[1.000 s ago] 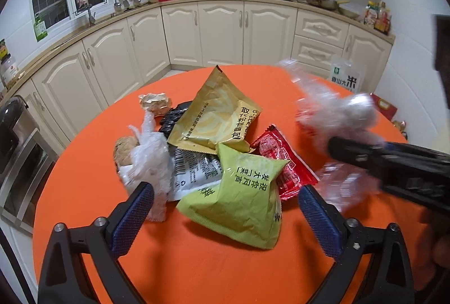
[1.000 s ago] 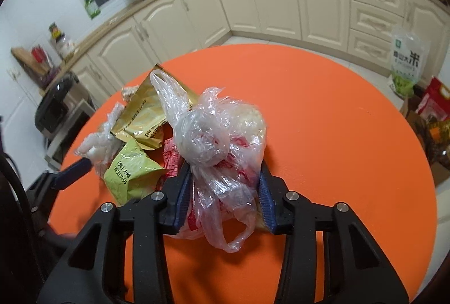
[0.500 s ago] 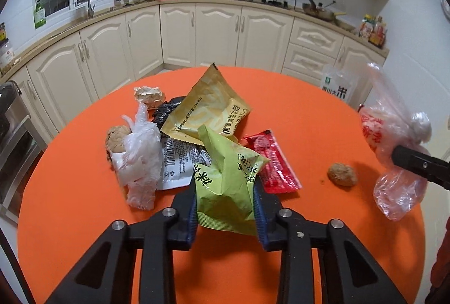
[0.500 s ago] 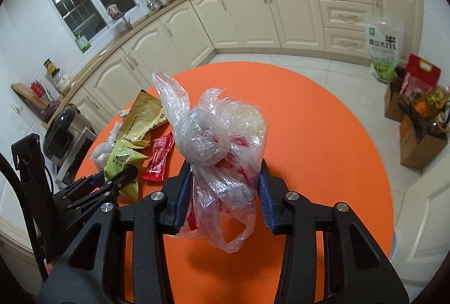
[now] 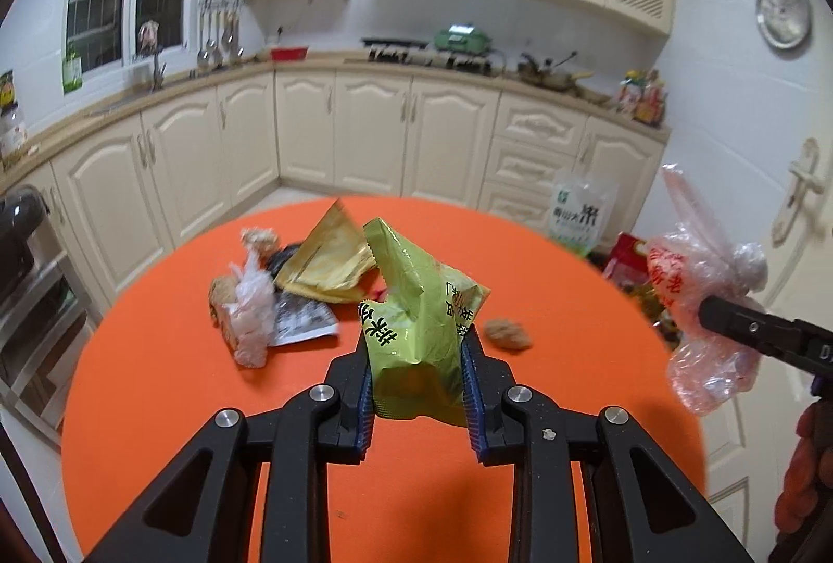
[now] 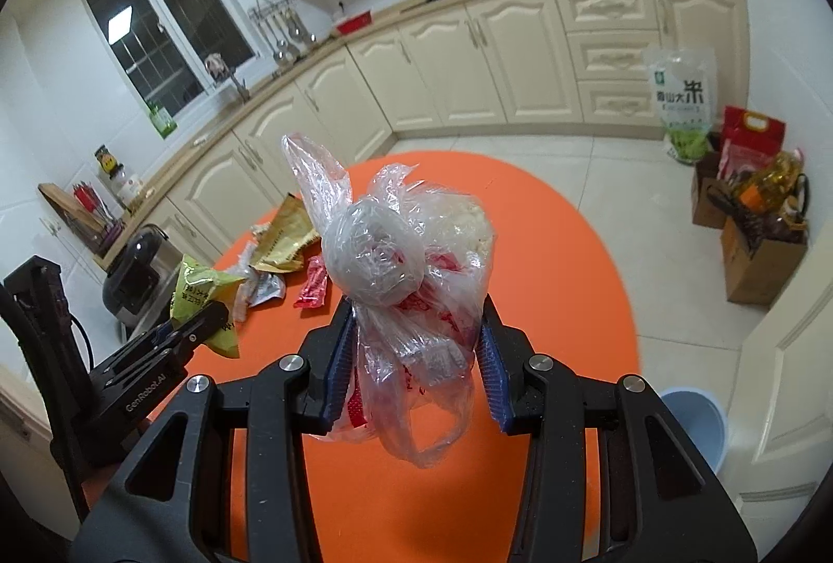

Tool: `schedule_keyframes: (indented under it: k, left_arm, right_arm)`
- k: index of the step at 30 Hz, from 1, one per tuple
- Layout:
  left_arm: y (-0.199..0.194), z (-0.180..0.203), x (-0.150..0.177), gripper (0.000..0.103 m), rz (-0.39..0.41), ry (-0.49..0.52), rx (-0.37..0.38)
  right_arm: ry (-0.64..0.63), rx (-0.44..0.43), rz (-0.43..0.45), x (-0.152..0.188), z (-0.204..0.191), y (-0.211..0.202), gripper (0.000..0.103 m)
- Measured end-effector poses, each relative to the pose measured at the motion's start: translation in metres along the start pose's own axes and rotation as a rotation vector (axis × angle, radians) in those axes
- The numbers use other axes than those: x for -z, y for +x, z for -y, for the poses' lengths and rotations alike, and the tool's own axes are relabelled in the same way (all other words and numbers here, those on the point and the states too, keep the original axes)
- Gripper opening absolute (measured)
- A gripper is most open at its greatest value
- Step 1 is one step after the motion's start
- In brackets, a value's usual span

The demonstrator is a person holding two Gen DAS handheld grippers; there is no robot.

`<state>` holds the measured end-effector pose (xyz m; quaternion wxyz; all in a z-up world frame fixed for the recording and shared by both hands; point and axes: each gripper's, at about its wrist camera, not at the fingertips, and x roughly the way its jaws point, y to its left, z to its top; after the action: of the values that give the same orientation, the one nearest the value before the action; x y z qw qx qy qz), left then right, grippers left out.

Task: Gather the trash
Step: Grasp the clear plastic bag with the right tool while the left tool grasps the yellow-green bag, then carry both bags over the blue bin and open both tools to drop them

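My left gripper (image 5: 416, 386) is shut on a green snack packet (image 5: 421, 323) and holds it above the round orange table (image 5: 364, 485). My right gripper (image 6: 414, 370) is shut on a clear plastic bag (image 6: 406, 261) with red print, held above the table's right side; it also shows in the left wrist view (image 5: 703, 292). On the table lie a gold packet (image 5: 328, 266), a white plastic wad (image 5: 250, 318), a printed white wrapper (image 5: 302, 323), a red packet (image 6: 312, 282) and a brown crumpled lump (image 5: 505, 334).
Cream kitchen cabinets (image 5: 364, 136) run behind the table. A rice bag (image 6: 682, 99) and cardboard boxes of groceries (image 6: 760, 240) stand on the floor to the right. A blue bin (image 6: 697, 422) sits on the floor by a white door (image 6: 791, 354).
My left gripper closed on the green packet and lifted it off the table. My right gripper has carried the plastic bag up and to the right, uncovering the brown lump.
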<state>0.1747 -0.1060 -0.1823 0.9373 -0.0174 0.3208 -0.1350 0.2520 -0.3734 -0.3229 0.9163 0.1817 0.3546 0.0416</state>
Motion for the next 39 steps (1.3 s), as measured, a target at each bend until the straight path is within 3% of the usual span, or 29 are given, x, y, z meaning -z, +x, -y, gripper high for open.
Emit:
schedule_keyframes:
  k: [11,19,23,28,35,39]
  left_arm:
    - [-0.052,0.074,0.006,0.024,0.130,0.089,0.129]
    - [-0.045,0.137,0.014,0.024,0.122,0.165,0.261]
    - [-0.031,0.171,0.023,0.024,0.083,0.217,0.330]
    - [0.008,0.210,0.032,0.024,-0.030,0.274,0.404]
    - [0.077,0.256,0.062,0.024,-0.195,0.372,0.413]
    - [0.121,0.280,0.071,0.024,-0.280,0.408,0.401]
  right_arm:
    - [0.020,0.038,0.147,0.009,0.025,-0.097,0.040]
    - [0.103,0.139,0.219,0.025,0.076,-0.155,0.040]
    - [0.168,0.201,0.218,0.035,0.114,-0.169,0.040]
    - [0.265,0.292,0.160,0.055,0.178,-0.166,0.040]
    - [0.414,0.340,0.001,0.097,0.269,-0.121,0.040]
    - [0.474,0.332,-0.069,0.117,0.301,-0.095,0.040]
